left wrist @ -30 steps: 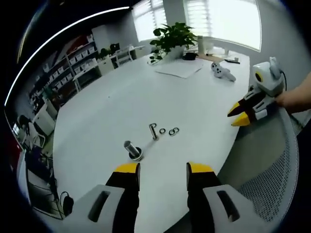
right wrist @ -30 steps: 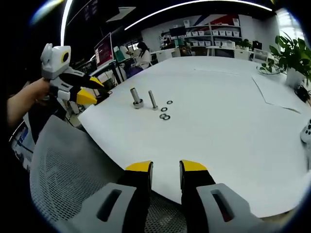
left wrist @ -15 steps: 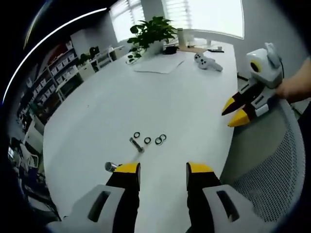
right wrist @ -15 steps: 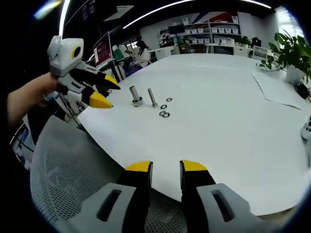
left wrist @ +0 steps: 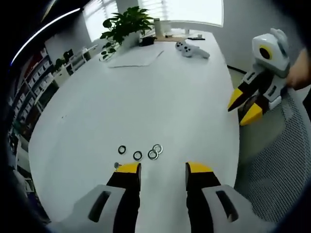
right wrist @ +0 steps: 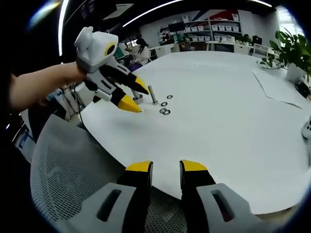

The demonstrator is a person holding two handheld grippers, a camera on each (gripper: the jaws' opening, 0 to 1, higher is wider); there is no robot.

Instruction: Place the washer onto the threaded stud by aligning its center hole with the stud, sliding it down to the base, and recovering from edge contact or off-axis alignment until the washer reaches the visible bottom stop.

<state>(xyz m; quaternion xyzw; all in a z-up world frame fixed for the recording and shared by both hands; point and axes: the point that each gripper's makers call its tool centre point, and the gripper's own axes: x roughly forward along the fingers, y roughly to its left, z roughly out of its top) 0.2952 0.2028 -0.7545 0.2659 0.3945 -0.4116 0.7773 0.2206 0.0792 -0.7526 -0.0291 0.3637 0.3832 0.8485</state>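
Now the left gripper (right wrist: 130,95) closes in on the washers (left wrist: 138,153), jaws apart and empty.
Right gripper (right wrist: 163,171) waits past the table (right wrist: 228,126) edge, parted, empty. Washers lie flat beside the stud (right wrist: 152,94); grabbing one at an angle could skid it away.

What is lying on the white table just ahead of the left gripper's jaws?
Four loose washers lie on the white table ahead of the left gripper, none yet held. The upright stud stands beside them; the left gripper partly hides the cylinder next to it.
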